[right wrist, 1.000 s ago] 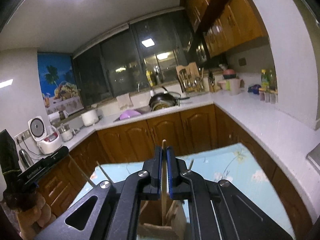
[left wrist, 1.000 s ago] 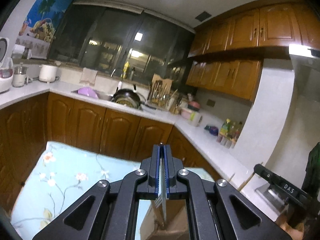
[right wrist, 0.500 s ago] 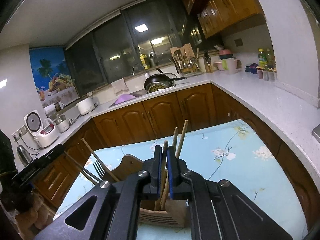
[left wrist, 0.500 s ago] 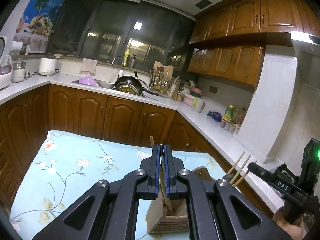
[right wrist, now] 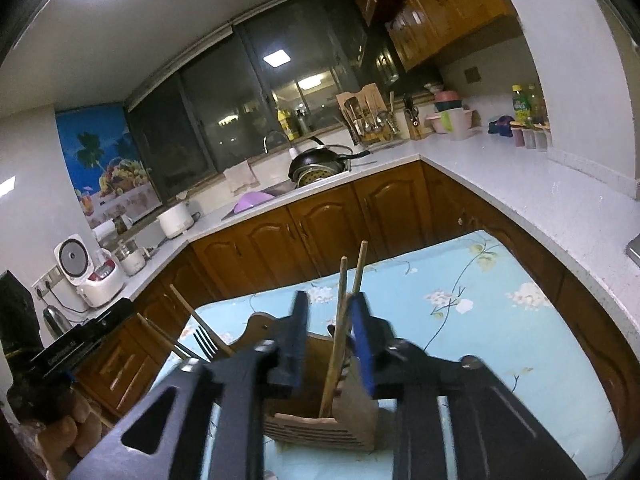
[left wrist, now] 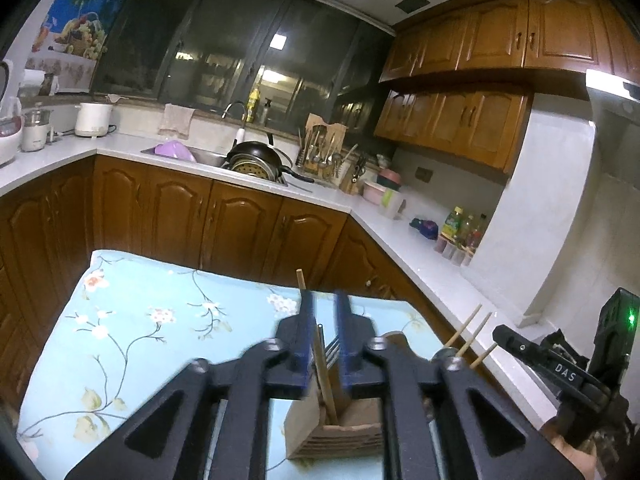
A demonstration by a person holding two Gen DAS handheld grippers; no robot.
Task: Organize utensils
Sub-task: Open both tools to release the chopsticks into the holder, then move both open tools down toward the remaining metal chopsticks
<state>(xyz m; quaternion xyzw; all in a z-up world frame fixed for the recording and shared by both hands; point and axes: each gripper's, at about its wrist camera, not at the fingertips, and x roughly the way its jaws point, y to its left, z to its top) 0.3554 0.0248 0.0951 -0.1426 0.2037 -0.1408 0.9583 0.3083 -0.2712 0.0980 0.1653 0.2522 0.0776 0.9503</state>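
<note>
A wooden utensil holder stands on the blue floral tablecloth. My left gripper hangs just above it, jaws opening. A wooden chopstick stands loose between them with its foot in the holder, a fork behind it. In the right wrist view the holder sits below my right gripper, whose jaws are also opening. One chopstick leans free in the gap and a second chopstick stands behind the right finger. More chopsticks and the fork lean left.
Each view catches the other gripper at its edge: the right one, the left one with a hand below. Brown cabinets and a white counter surround the table. A sink with a black pan lies beyond.
Both grippers were shut on a chopstick and now their jaws have parted, leaving the chopsticks standing in the holder. Over the second, both views tipped down onto the holder.
</note>
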